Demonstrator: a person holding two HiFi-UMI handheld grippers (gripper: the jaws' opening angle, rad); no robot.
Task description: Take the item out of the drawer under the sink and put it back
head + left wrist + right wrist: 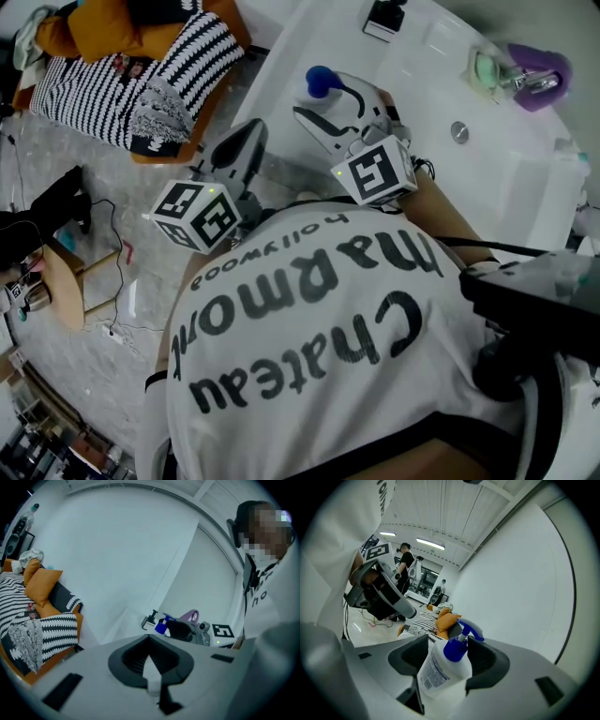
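Note:
A white pump bottle with a blue top point(322, 82) point(443, 667) stands between the jaws of my right gripper point(333, 105) point(447, 645), over the edge of the white sink point(506, 187). The jaws stand wide and the pads do not seem to press on it. The left gripper view shows the same bottle point(161, 626) from the side. My left gripper point(242, 141) point(151, 651) hangs a little to the left, over the floor, jaws together and holding nothing. No drawer shows in any view; the person's back hides the space below.
A drain point(458, 131), a purple item point(539, 75) and a green soap point(486, 67) sit in the sink. A sofa with striped and orange cushions point(141, 84) stands at the far left. A wooden stool point(70, 281) and cables lie on the floor.

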